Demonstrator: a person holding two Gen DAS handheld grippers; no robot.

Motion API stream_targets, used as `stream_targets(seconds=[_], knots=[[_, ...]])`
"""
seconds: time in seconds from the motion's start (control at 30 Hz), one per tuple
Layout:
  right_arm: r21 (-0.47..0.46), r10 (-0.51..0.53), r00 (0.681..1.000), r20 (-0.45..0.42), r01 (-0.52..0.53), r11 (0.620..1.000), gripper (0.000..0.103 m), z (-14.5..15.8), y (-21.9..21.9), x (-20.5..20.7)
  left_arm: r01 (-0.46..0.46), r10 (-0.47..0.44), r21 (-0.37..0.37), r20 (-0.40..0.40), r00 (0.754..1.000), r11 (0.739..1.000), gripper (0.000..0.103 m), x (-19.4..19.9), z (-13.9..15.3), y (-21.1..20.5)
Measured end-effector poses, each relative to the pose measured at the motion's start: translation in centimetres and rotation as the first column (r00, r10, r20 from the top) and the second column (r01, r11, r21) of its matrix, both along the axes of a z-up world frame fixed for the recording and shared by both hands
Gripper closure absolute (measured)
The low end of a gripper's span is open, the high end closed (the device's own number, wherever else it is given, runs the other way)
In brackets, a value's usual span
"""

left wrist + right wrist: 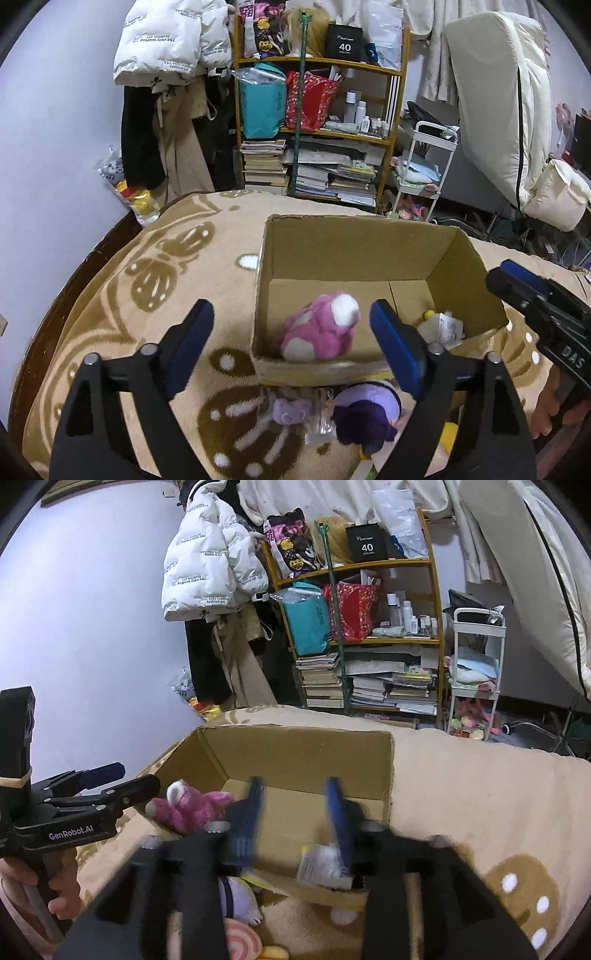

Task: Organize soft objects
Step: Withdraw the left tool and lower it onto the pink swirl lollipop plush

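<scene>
An open cardboard box (354, 254) stands on a tan patterned blanket; it also shows in the right wrist view (295, 753). A pink and white plush (317, 328) lies inside it, seen too in the right wrist view (192, 805). A small pale toy with a tag (441, 326) lies in the box's near right corner (321, 864). My left gripper (291, 332) is open and empty above the box's near edge. My right gripper (295, 794) is open, blurred, above the box. A purple plush (365, 410) and a small lilac plush (290, 410) lie in front of the box.
The blanket (147, 295) covers a bed with a dark wooden edge (55, 295). Behind stand a shelf (321, 110) of books and bags, a white cart (424, 166), hanging coats and a mattress. A pink swirl cushion (240, 941) lies near the box.
</scene>
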State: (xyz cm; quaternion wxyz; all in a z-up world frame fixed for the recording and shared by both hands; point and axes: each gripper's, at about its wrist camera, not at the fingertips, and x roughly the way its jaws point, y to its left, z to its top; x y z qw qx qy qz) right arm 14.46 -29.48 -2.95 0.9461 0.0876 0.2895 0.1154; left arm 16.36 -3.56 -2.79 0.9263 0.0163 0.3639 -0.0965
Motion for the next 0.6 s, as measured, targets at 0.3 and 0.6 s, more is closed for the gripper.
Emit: stream_targets(seconds=[0.3, 0.6], knots=[[-0.044, 0.003, 1.0, 0.03, -0.001, 0.999, 0.0, 2.2, 0.4, -3.5, -0.042, 0.042, -0.009, -0.003, 0.999, 0.999, 0.006, -2.8, 1.2, 1.8], [-0.085, -0.016, 1.0, 0.021, 0.018, 0.996, 0.0, 2.6, 0.8, -6.7, -0.07, 0.07, -0.012, -0.001, 0.998, 0.998, 0.003, -6.2, 1.8, 3.1]])
